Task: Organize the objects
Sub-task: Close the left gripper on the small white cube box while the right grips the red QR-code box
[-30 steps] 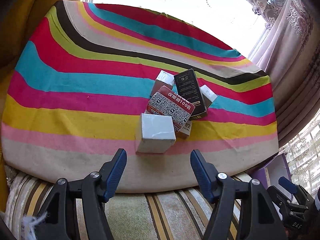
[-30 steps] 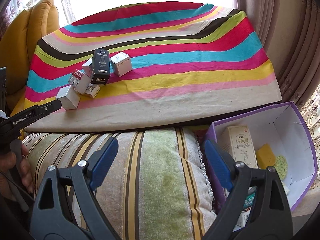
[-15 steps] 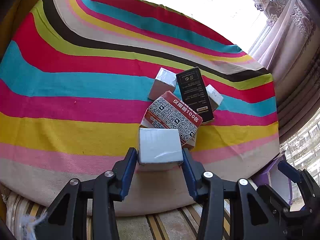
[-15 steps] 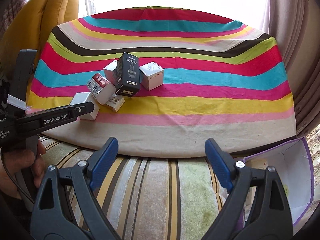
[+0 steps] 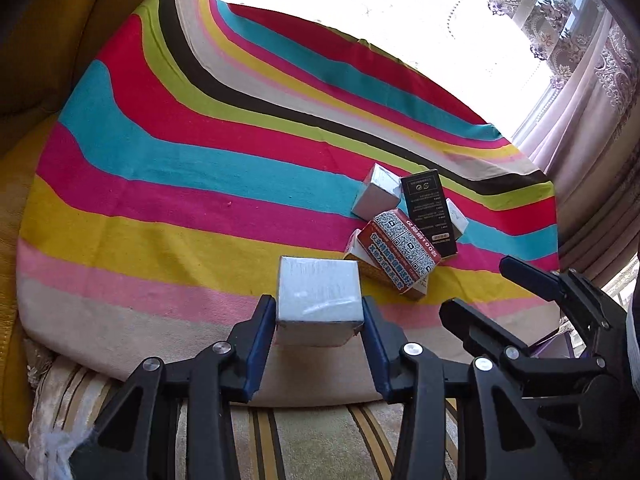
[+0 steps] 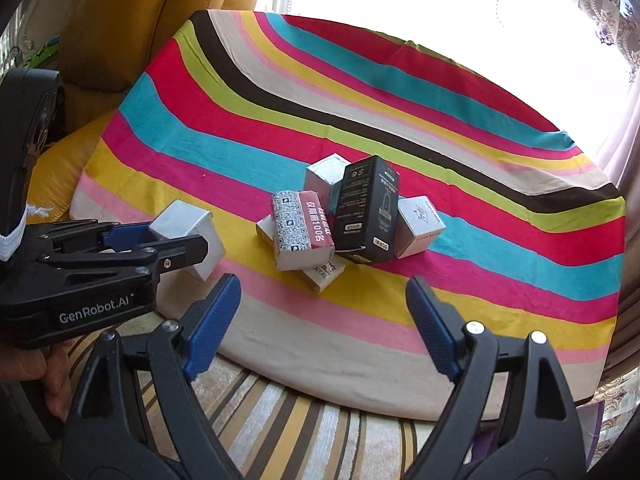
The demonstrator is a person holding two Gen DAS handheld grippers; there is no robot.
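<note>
Silver box: clamped between the left gripper's fingers at 6 o'clock of the striped tabletop, apparently just lifted clear of the cloth.
Remaining pile: red QR-code box, black box and white boxes, leaning together at 3 o'clock of the silver box.
Right gripper: fingers apart, empty, facing the pile.
Step in hand: first pick secured.
Next move: likely carry the box to a container, which is not identifiable in either view.
</note>
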